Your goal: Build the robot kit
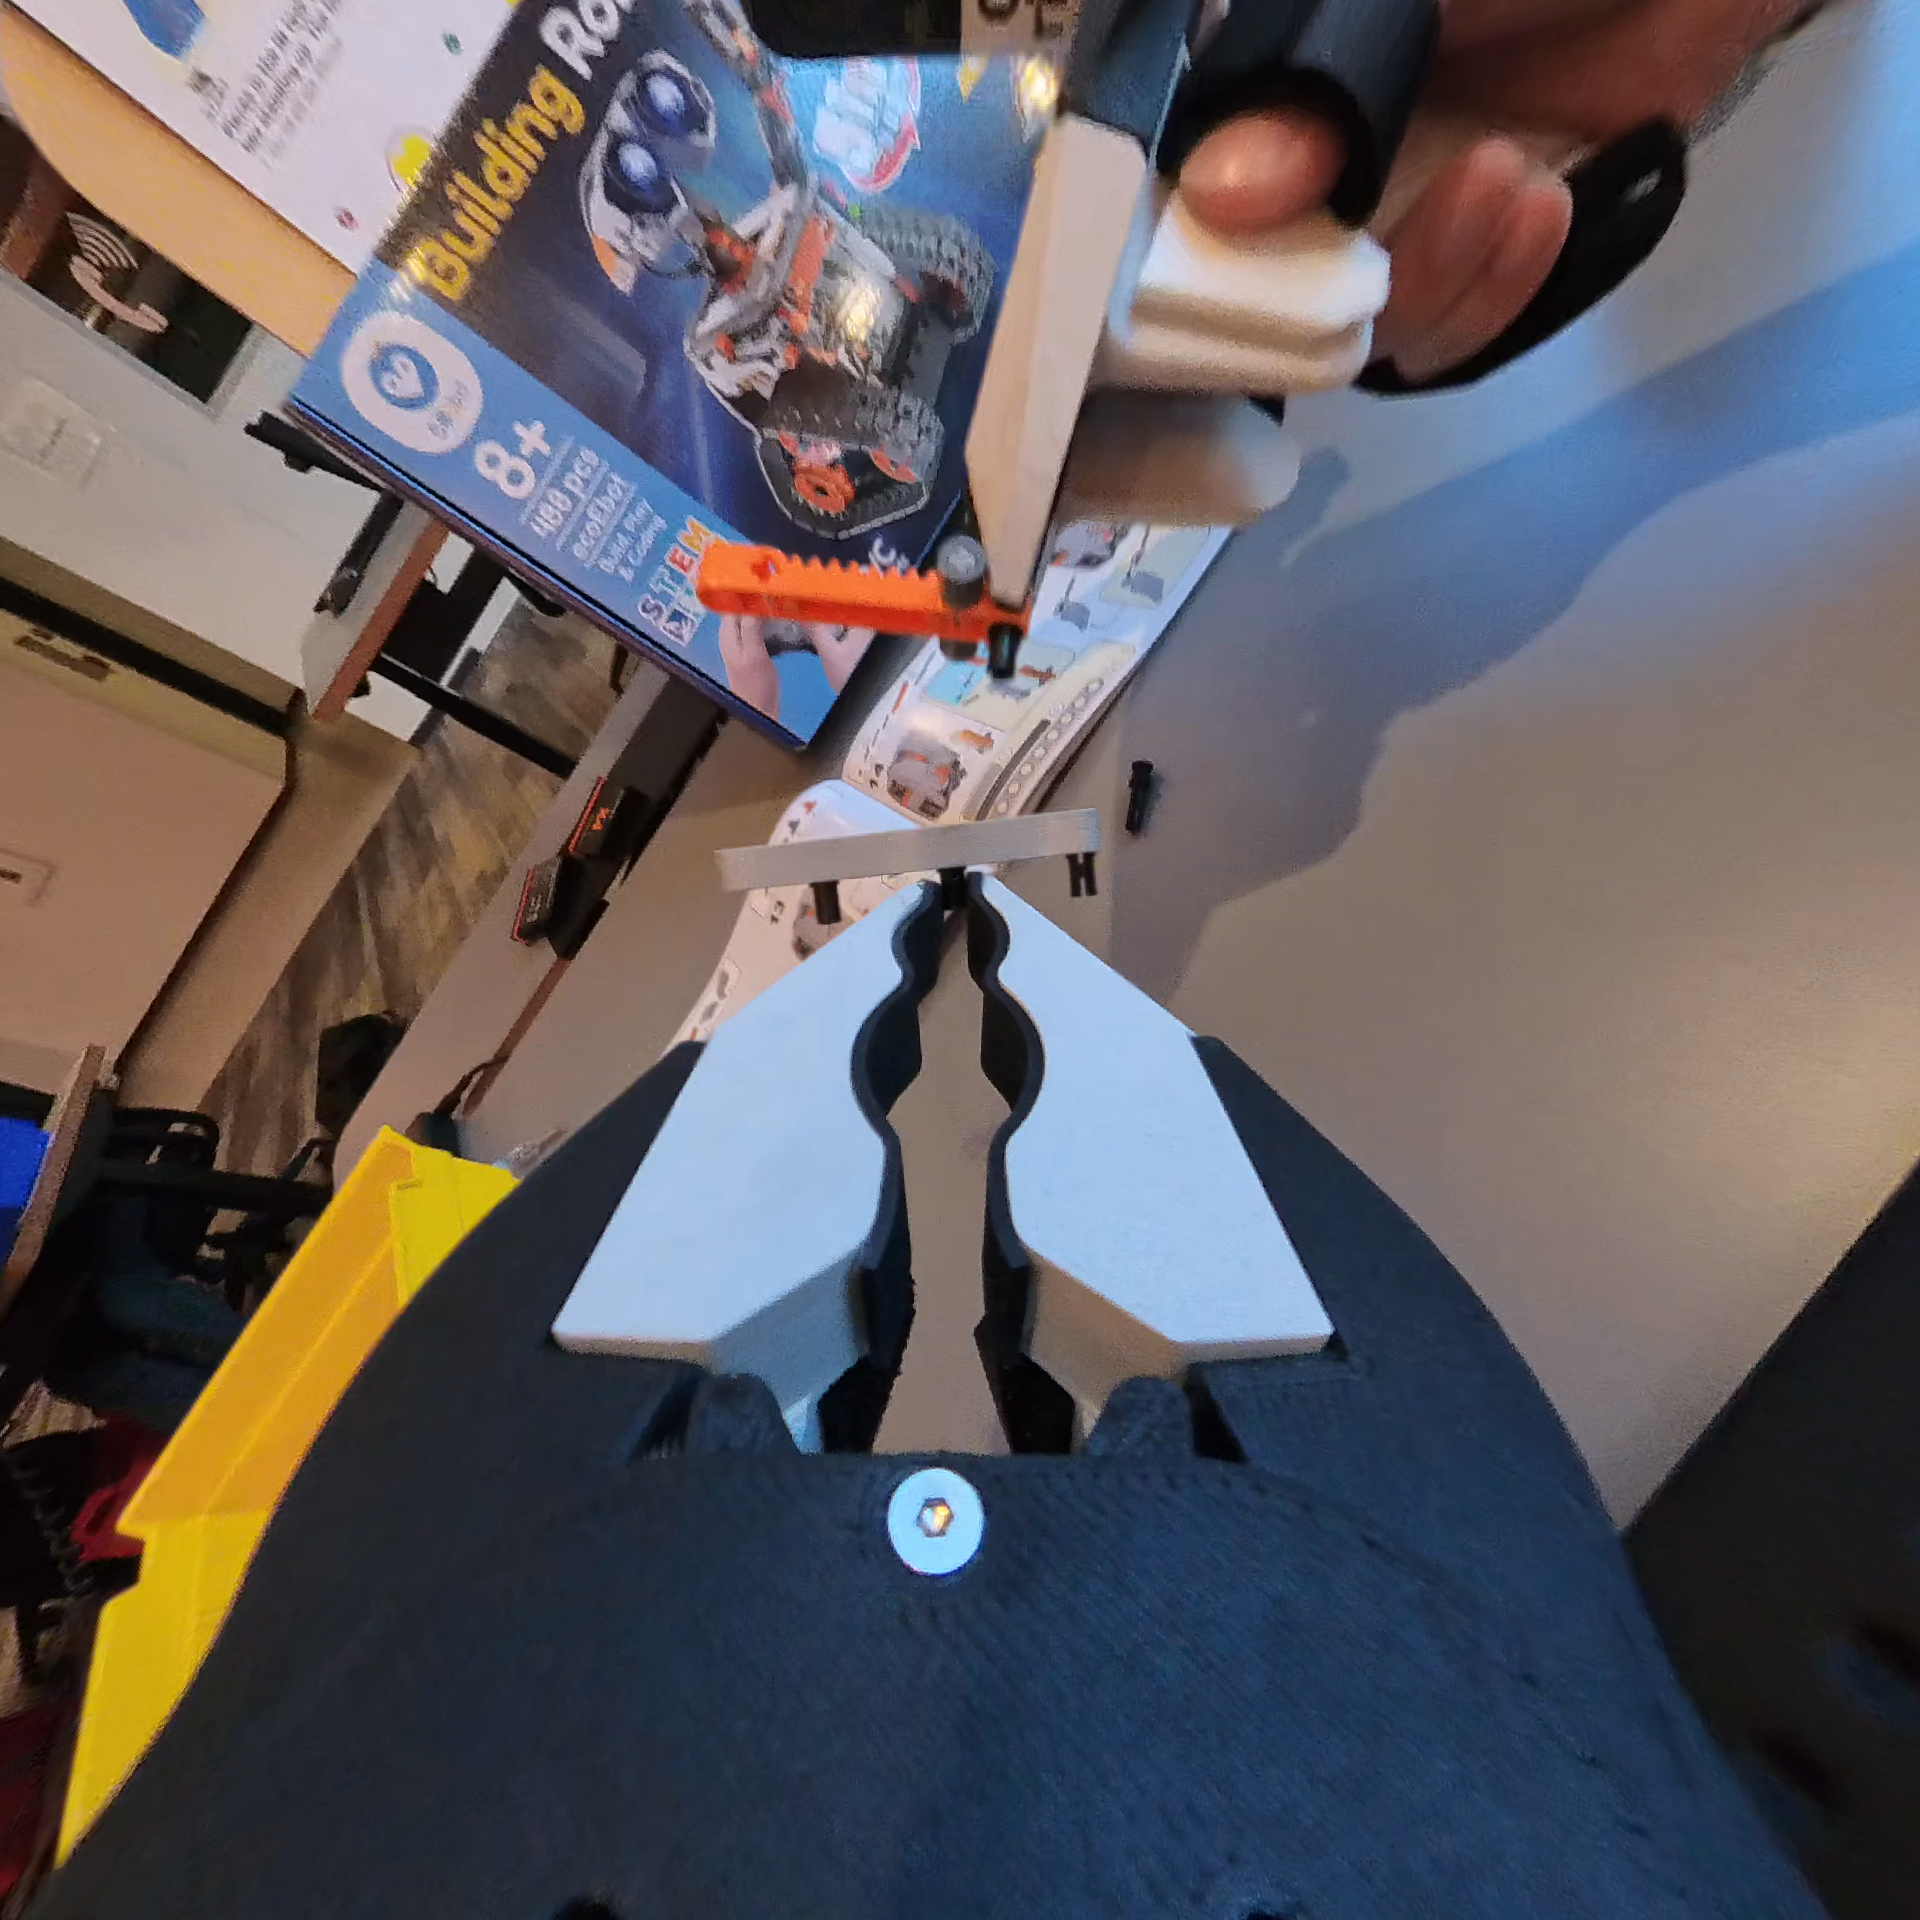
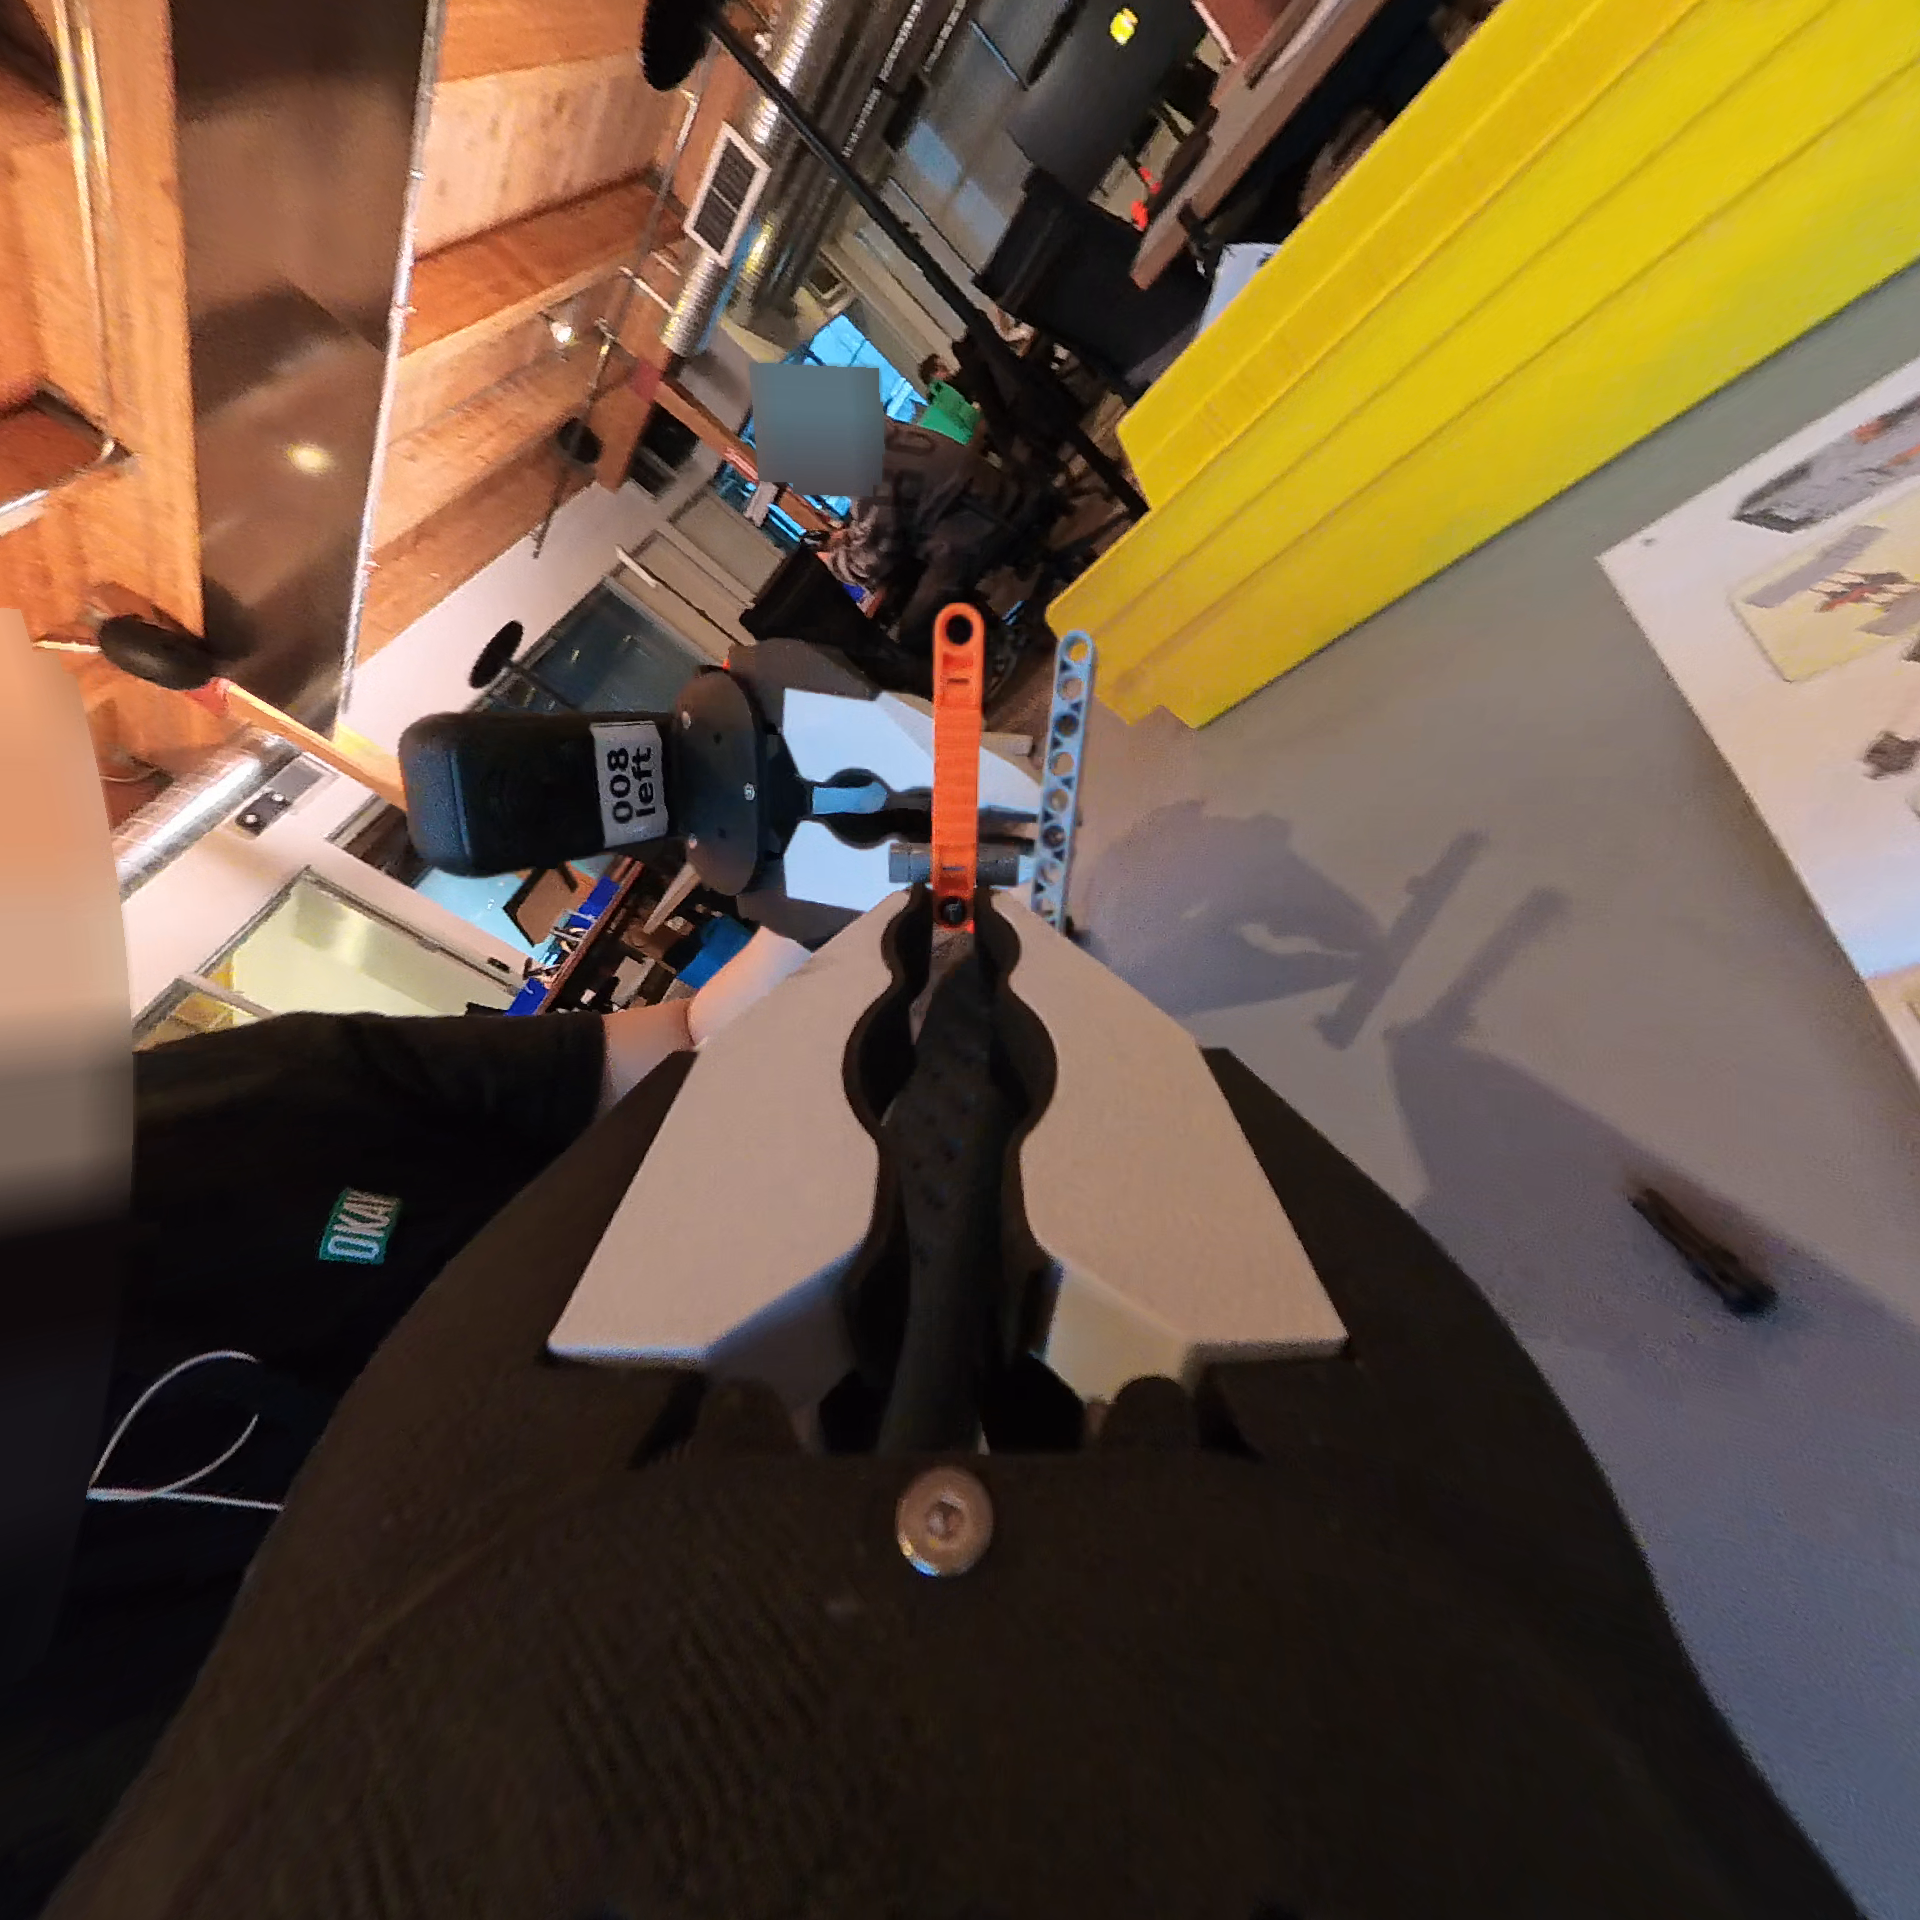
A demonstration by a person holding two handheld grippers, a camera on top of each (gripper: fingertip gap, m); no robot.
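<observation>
My left gripper [image 1: 951, 894] is shut on a grey holed beam [image 1: 904, 850], gripping it at a black pin near the beam's middle. More black pins stick out of the beam. My right gripper [image 2: 951, 914] is shut on one end of an orange toothed beam [image 2: 956, 748], which carries a grey connector [image 2: 914, 862] and a black pin at the gripped end. In the left wrist view the right gripper [image 1: 1003, 597] holds the orange beam [image 1: 831, 597] above and apart from the grey beam. In the right wrist view the left gripper [image 2: 1013, 826] and grey beam [image 2: 1065, 779] sit just behind the orange beam.
A blue toy-kit box [image 1: 623, 343] and an instruction sheet [image 1: 966, 717] lie on the grey table [image 1: 1507, 831]. A loose black pin [image 1: 1140, 795] lies on the table; it also shows in the right wrist view [image 2: 1704, 1262]. Yellow bins [image 2: 1455, 364] stand at the table's edge. A person's hand [image 1: 1455, 208] holds the right gripper. Some 4 cm of space lies between my two pairs of fingers.
</observation>
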